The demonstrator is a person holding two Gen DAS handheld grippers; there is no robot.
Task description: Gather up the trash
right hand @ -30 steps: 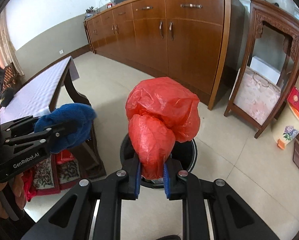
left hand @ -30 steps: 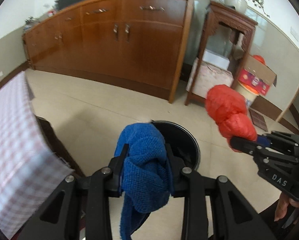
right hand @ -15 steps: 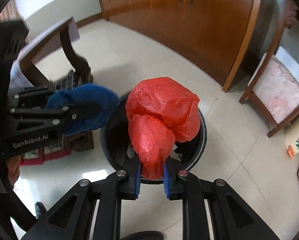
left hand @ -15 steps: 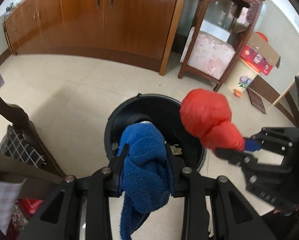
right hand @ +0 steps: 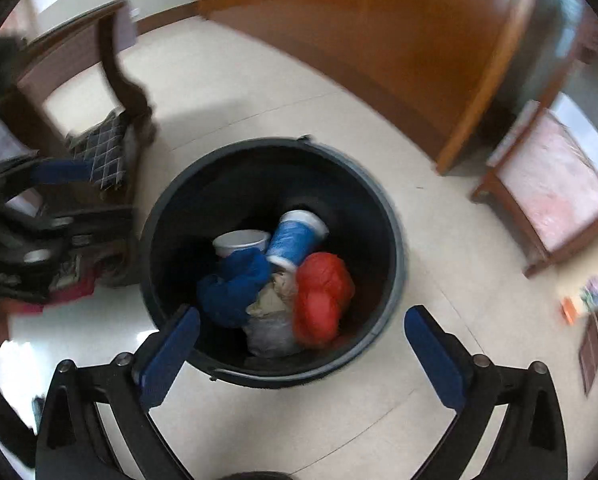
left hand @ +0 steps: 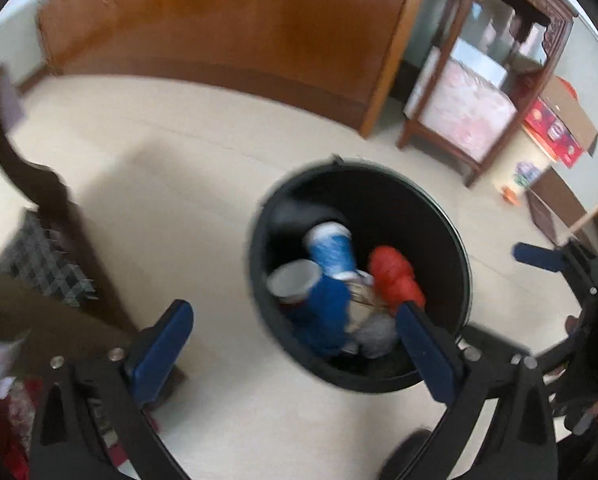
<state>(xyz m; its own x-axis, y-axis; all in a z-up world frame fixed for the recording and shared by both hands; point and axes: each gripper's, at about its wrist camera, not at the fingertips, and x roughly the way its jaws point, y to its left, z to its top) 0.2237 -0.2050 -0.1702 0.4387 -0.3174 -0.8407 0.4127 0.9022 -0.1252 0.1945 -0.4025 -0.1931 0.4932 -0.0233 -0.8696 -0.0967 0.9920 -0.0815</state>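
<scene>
Red bag [right hand: 322,296] in bin [right hand: 383,320], below right claw [right hand: 299,332]

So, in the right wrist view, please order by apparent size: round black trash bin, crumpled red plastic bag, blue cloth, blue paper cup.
1. Round black trash bin
2. Crumpled red plastic bag and blue cloth: look alike, unranked
3. Blue paper cup

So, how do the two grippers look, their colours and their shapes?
Both look alike. The left gripper and the right gripper each have a black frame of angled bars with silver bolts. Each finger ends in a flat, blue, rectangular pad. The pictures are too blurred to show any lettering, and I see no cables.
</scene>
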